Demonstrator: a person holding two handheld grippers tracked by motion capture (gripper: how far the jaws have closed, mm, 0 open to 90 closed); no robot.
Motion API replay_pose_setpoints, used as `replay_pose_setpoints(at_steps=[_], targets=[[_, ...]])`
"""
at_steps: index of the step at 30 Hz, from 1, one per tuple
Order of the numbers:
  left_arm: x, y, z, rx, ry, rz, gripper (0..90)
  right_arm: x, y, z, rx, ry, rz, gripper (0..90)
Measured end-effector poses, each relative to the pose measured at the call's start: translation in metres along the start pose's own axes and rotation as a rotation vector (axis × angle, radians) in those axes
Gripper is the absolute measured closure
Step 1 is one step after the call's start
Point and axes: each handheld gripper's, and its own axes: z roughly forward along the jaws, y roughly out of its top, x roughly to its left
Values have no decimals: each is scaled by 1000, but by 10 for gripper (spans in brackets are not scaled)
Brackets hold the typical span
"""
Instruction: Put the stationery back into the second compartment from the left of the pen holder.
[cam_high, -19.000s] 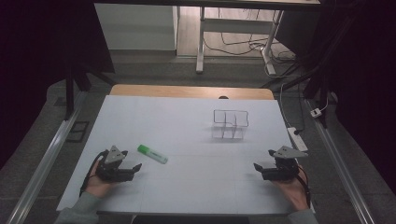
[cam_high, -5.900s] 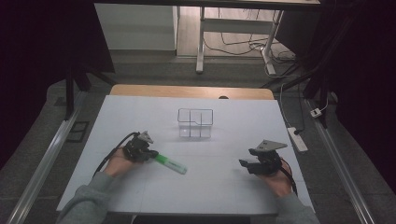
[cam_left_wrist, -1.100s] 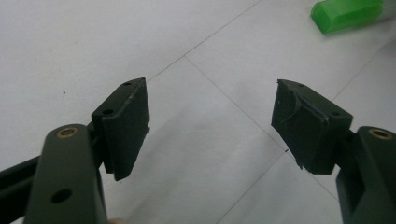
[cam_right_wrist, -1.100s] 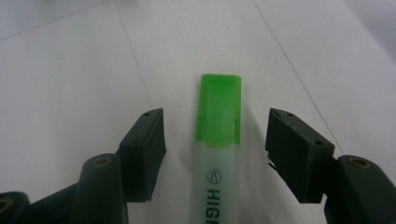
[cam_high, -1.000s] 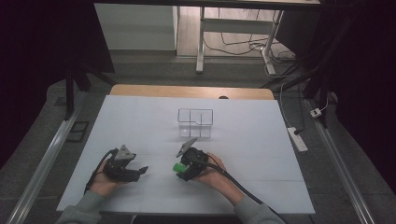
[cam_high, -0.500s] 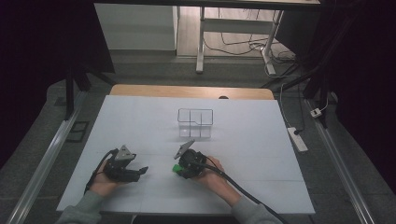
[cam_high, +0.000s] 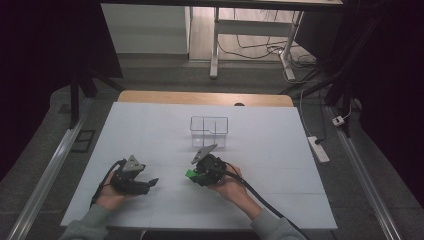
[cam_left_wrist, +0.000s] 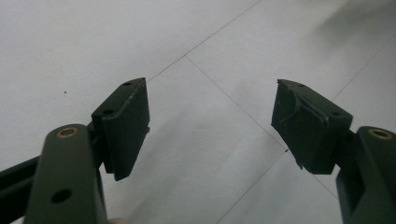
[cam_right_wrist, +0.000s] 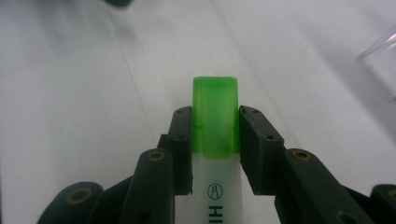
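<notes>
Right now the right gripper (cam_right_wrist: 215, 154) has its jaws clamped on the green highlighter (cam_right_wrist: 215, 126) — pads pressing both sides at the cap's base, the cap poking out ahead. From the high view, that gripper (cam_high: 195, 172) sits low over the white table (cam_high: 280, 165) near its middle, the green tip showing at the gripper's left side. To its left, the left gripper (cam_left_wrist: 212, 126) stands wide apart, nothing between its jaws. Farther back — the clear wire-rimmed box (cam_high: 209, 131), apart from both.

The right gripper (cam_high: 196, 172) has crossed to mid-table and clamped the green highlighter (cam_right_wrist: 215, 121); the clear organizer (cam_high: 209, 131) sits farther left.
</notes>
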Motion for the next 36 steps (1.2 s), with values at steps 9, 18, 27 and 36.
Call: replay_pose_setpoints(at_steps=[9,18,27,36], targets=[[2,0,-2,-16,-1,-12,280,-8,4,-34,-135,-9,39,663],[1,0,-3,-29,3,-15,280,-15,5,-52,-225,-55,33,663],[3,0,-5,-45,8,-32,280,-25,12,-71,-353,-83,58,663],[5,-1,-5,-45,9,-37,279,-41,21,-78,-409,-135,76,663]])
